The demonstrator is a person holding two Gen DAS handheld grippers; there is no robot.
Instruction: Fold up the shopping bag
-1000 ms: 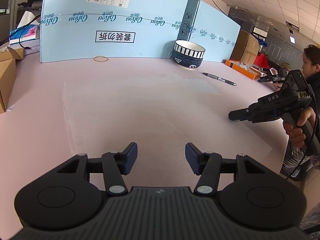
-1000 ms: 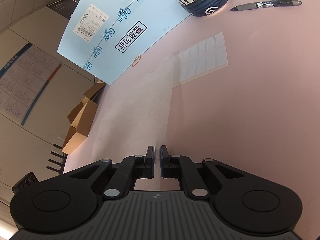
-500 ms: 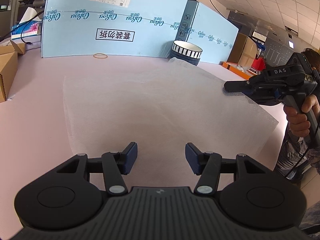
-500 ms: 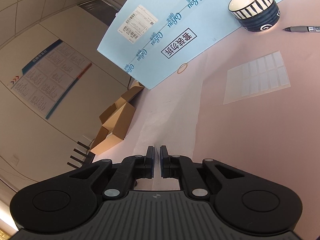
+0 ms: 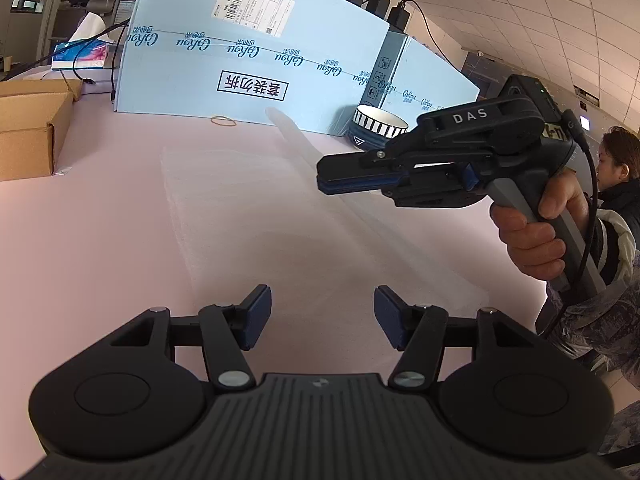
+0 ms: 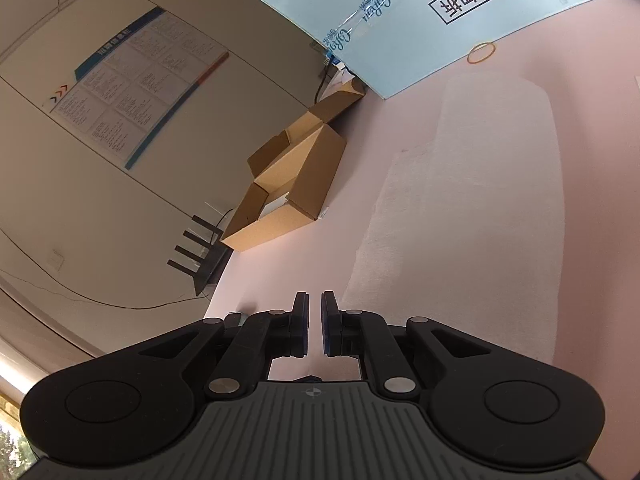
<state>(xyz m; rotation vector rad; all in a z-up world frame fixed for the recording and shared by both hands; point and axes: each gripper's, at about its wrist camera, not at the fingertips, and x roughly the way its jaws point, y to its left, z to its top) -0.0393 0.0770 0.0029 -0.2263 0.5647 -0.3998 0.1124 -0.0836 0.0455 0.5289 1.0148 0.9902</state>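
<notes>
The fold is under way but not finished. The thin translucent white plastic shopping bag (image 5: 248, 216) lies spread on the pale pink bench (image 5: 80, 248), in the middle of the surface, nearer than the tall light-blue printed carton panel (image 5: 192, 76) and the orange rubber band (image 5: 224, 121) at the far side, and to the right of the open brown cardboard box (image 5: 28, 128). The left part of the bag rests flat. Its right part is raised off the bench as a faint slanting sheet that runs up to the right gripper (image 5: 325, 178), which hangs above the bag's right half. The right gripper's jaws are clenched, and in the left wrist view they appear to pinch the bag's right edge. The film is too thin to make out between the pads in the right wrist view. The left gripper (image 5: 322, 316) hovers low at the bag's near edge with its jaws apart and opening. Nothing is gripped between them, only the bag lying on the bench beyond. By this reading the first fold, right edge over to the left, is about halfway. What is left is to lay that edge down on the far left side, flatten the crease, and most likely fold again until the bag is compact. No finished crease shows so far.
</notes>
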